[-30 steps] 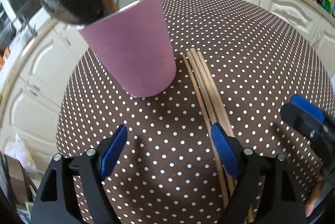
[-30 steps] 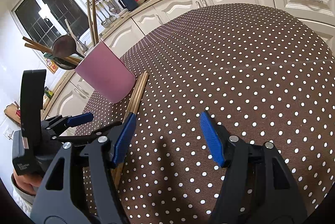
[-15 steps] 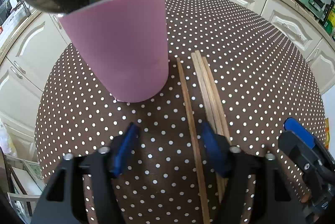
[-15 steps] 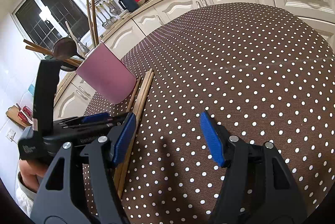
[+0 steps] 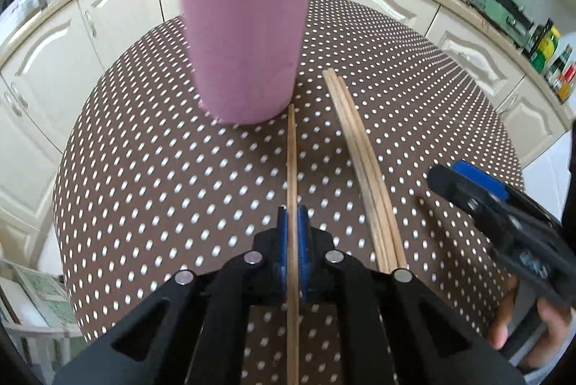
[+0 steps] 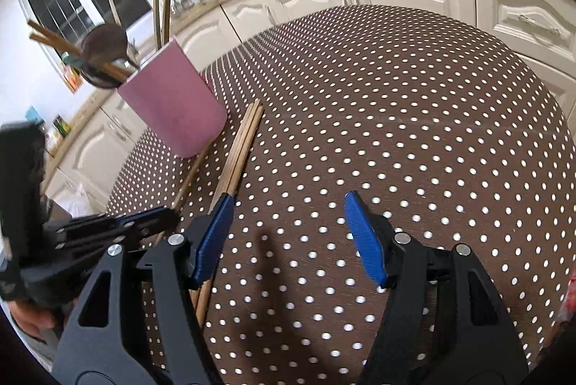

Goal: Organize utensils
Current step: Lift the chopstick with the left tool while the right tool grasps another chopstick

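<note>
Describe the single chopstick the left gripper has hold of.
The chopstick is a thin, plain stick, wooden by its look, light brown, lying flat on the dotted tablecloth. It lies apart from the bundle to its right. Its far tip reaches the base of the pink cup; contact there is unclear. The left gripper is shut on it, blue fingers pressing both sides.

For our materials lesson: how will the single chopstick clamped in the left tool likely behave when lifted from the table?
The chopstick looks thin and wooden, so probably light and stiff. The left tool clamps it near one end, so the long free end may sag or pivot. Its far tip lies near the pink cup and could nudge it.
</note>
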